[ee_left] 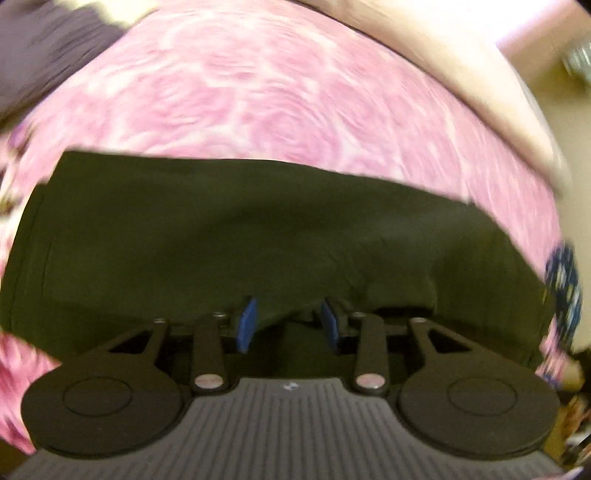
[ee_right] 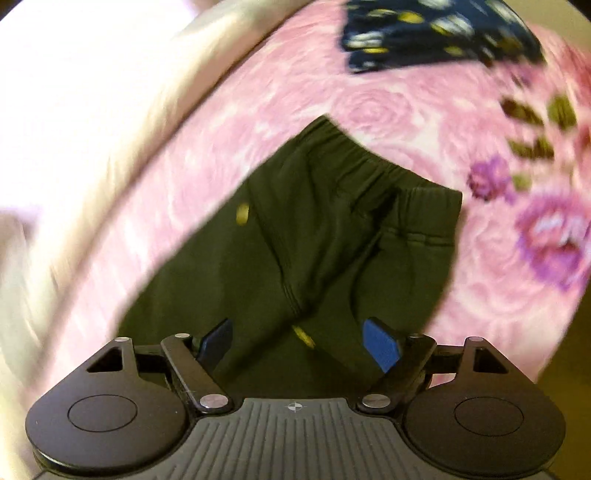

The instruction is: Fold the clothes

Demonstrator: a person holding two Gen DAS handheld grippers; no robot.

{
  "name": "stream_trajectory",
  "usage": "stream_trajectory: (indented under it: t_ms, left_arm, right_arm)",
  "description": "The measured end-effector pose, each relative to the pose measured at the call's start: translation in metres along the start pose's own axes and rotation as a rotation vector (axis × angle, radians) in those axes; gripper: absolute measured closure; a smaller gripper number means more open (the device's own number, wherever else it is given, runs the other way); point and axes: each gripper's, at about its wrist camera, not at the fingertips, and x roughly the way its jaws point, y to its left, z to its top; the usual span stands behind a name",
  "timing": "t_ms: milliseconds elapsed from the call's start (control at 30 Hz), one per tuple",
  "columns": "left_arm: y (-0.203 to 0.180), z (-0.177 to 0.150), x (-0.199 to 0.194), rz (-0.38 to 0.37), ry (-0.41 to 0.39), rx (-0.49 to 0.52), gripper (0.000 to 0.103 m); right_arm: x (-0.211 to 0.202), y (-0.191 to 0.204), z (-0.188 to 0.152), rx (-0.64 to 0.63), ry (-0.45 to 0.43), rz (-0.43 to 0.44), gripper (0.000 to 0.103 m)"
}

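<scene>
Pink rose-print bedspread [ee_left: 280, 85] covers the bed and fills the upper half of the left wrist view and most of the right wrist view [ee_right: 388, 107], where purple flowers and dark leaves are printed toward 3 o'clock. Cream bedding or wall, blurred, runs along the far edge from 12 to 2 o'clock in the left view and from 9 to 11 o'clock in the right. Dark olive-green trousers [ee_left: 229, 236] lie flat on the bedspread, spanning the left view from 9 to 3 o'clock; in the right view the trousers [ee_right: 325, 229] lie at centre, gathered elastic waistband toward 1 o'clock, legs overlapping, small yellow marks on the cloth. Navy garment with yellow and white print [ee_right: 436, 33] lies at 12 to 1 o'clock in the right view, well apart from the trousers; a sliver of it [ee_left: 565, 280] shows at 3 o'clock in the left. Grey cloth [ee_left: 48, 44], blurred, at 10 to 11 o'clock. Left tool [ee_left: 289, 323] at 6 o'clock: released, blue pads apart, a raised fold of trouser cloth between them, unpinched. Right tool [ee_right: 299, 347] at 6 o'clock: released, jaws wide, over the trousers, gripping nothing.
</scene>
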Motion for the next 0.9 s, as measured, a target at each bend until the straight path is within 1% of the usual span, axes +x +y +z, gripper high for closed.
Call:
stream_trajectory:
  t_ms: [100,167,200,267,400,467,567,633,667,733,767,833,867,900]
  left_arm:
    - [0.018,-0.017,-0.004,-0.027,-0.019,-0.142,0.068]
    - [0.025,-0.028,-0.002,-0.048,-0.030,-0.236,0.067]
    - [0.029,-0.033,0.000,-0.057,-0.036,-0.278,0.066]
    - [0.036,-0.044,0.000,-0.061,-0.054,-0.373,0.065]
    - [0.043,-0.061,-0.004,-0.070,-0.119,-0.522,0.057]
    - [0.046,-0.065,-0.001,-0.076,-0.164,-0.590,0.054]
    - [0.052,-0.071,0.008,-0.080,-0.236,-0.706,0.051]
    - [0.057,-0.073,0.018,-0.109,-0.287,-0.794,0.048]
    - [0.059,-0.074,0.025,-0.117,-0.308,-0.828,0.048]
    - [0.063,-0.077,0.038,-0.109,-0.321,-0.903,0.051]
    - [0.062,-0.076,0.039,-0.101,-0.331,-0.895,0.052]
    - [0.059,-0.073,0.040,-0.083,-0.352,-0.868,0.084]
    - [0.058,-0.069,0.038,-0.046,-0.345,-0.813,0.101]
    - [0.057,-0.064,0.035,-0.032,-0.345,-0.760,0.101]
  right_arm:
    - [0.010,-0.021,0.015,0.166,-0.052,0.054,0.022]
    - [0.016,-0.032,0.023,0.236,-0.072,0.071,0.032]
    - [0.021,-0.037,0.028,0.262,-0.075,0.074,0.034]
    - [0.030,-0.048,0.033,0.313,-0.073,0.077,0.034]
    - [0.037,-0.060,0.035,0.321,-0.060,0.084,0.034]
    - [0.036,-0.063,0.035,0.321,-0.048,0.097,0.034]
    - [0.038,-0.068,0.034,0.349,-0.042,0.138,0.034]
    - [0.041,-0.071,0.035,0.370,-0.040,0.165,0.034]
    - [0.043,-0.073,0.037,0.377,-0.040,0.176,0.034]
    - [0.048,-0.074,0.040,0.382,-0.035,0.175,0.034]
    - [0.050,-0.076,0.041,0.387,-0.033,0.173,0.034]
    - [0.053,-0.079,0.042,0.398,-0.029,0.169,0.034]
    - [0.054,-0.081,0.044,0.400,-0.026,0.168,0.034]
    - [0.055,-0.083,0.046,0.403,-0.023,0.166,0.035]
